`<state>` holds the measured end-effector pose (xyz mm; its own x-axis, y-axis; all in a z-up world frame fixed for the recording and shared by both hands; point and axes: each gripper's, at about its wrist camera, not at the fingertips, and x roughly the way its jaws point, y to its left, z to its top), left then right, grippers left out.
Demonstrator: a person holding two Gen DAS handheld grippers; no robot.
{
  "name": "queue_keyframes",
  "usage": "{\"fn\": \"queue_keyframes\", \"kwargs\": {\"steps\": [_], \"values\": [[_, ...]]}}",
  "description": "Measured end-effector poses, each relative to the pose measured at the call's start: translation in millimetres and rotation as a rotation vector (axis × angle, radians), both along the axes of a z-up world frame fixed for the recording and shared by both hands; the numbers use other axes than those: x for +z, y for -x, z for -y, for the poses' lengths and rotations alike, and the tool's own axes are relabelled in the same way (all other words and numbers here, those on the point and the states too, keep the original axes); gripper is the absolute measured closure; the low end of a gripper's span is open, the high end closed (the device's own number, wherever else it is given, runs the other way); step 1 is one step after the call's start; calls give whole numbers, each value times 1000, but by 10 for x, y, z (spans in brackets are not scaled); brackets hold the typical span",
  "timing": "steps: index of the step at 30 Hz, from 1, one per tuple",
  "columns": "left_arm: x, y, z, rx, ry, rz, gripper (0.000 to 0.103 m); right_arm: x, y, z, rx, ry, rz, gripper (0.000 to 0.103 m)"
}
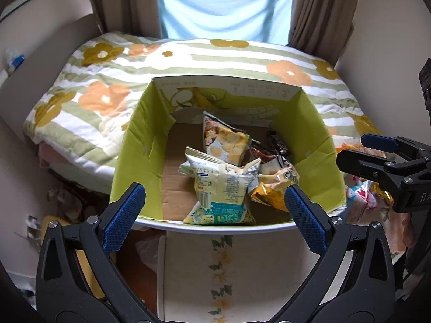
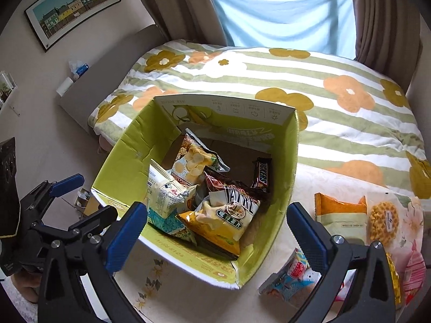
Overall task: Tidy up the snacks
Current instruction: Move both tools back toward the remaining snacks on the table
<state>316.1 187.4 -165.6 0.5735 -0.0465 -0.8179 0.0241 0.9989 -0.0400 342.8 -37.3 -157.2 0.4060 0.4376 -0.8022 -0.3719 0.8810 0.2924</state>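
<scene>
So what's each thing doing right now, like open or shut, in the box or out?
box: open on top, snacks inside
chocolate bar: in the box, wrapped
yellow chip bag: in the box, sealed
orange packet: out, on the table
waffle packet: out, on the table
left hand-held gripper: open, empty
right hand-held gripper: open, empty

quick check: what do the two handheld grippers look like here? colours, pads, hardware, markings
Both match: the left gripper and right gripper have matte black, curved plastic arms with triangular cut-outs and silver round bolt heads at the pivots. Each finger ends in a blue pad with fine cross-hatched grip texture. The right gripper's black body shows pale lettering starting "DA" in the left wrist view. No cables or sleeves visible.
</scene>
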Motion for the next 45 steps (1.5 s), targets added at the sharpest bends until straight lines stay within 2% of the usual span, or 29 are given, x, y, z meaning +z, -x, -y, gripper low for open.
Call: {"fn": "queue_keyframes", "kwargs": {"steps": [8, 13, 21, 25, 32, 37, 45], "values": [[113, 94, 154, -82, 61, 23, 1, 362, 271, 384, -129, 80, 113, 0], [143, 155, 441, -167, 95, 36, 0, 480, 438, 745, -217, 121, 116, 0], [107, 309, 1021, -256, 125, 21, 1, 465, 655, 1304, -288, 149, 101, 0], [7, 375, 1372, -273, 131, -8, 1, 370, 694, 1563, -280, 142, 86, 0], [-224, 487, 1992, -239, 162, -68, 1, 147, 719, 2012, -224, 139, 51, 0], [-471, 540, 2406, -207, 127, -117, 1, -67, 659, 2308, -177, 126, 4, 0], [-904, 493, 2738, -142, 67, -113, 1, -564, 436, 2459, -112, 104, -84, 0]]}}
